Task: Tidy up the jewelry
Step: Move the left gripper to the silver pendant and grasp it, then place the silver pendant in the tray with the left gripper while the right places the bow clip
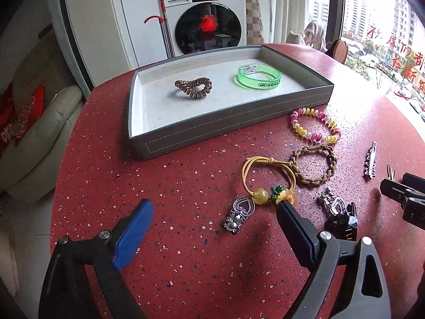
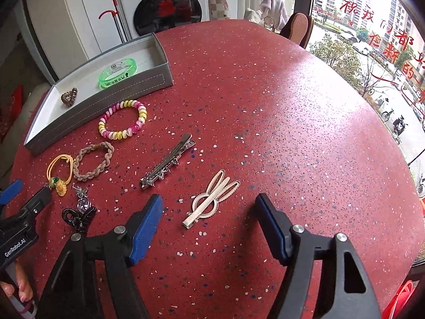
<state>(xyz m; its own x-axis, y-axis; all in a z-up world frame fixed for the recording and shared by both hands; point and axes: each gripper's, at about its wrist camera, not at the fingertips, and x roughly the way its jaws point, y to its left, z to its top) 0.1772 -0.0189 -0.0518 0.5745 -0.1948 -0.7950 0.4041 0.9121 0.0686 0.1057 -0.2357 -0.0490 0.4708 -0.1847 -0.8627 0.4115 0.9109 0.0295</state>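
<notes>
**Grey tray holds two pieces; the rest wait on the table**

Red speckled table (image 1: 159, 186) fills the left wrist view. The grey tray (image 1: 228, 122) already holds a brown coil hair tie (image 1: 194, 88) and a green bracelet (image 1: 259, 76). The left gripper (image 1: 215, 212) has its jaws apart and empty over a silver heart charm (image 1: 239, 214), its right finger touching or just above the yellow hair tie (image 1: 268, 178). A pink-and-yellow coil tie (image 1: 316, 129), a braided band (image 1: 313, 164) and a dark claw clip (image 1: 340, 212) also lie loose.

In the right wrist view, the right gripper (image 2: 209, 212) stands apart, holding nothing, either side of a cream rabbit-ear hair clip (image 2: 209, 199); a silver clip (image 2: 170, 162) lies near. By my count, two items are sorted and seven remain.
</notes>
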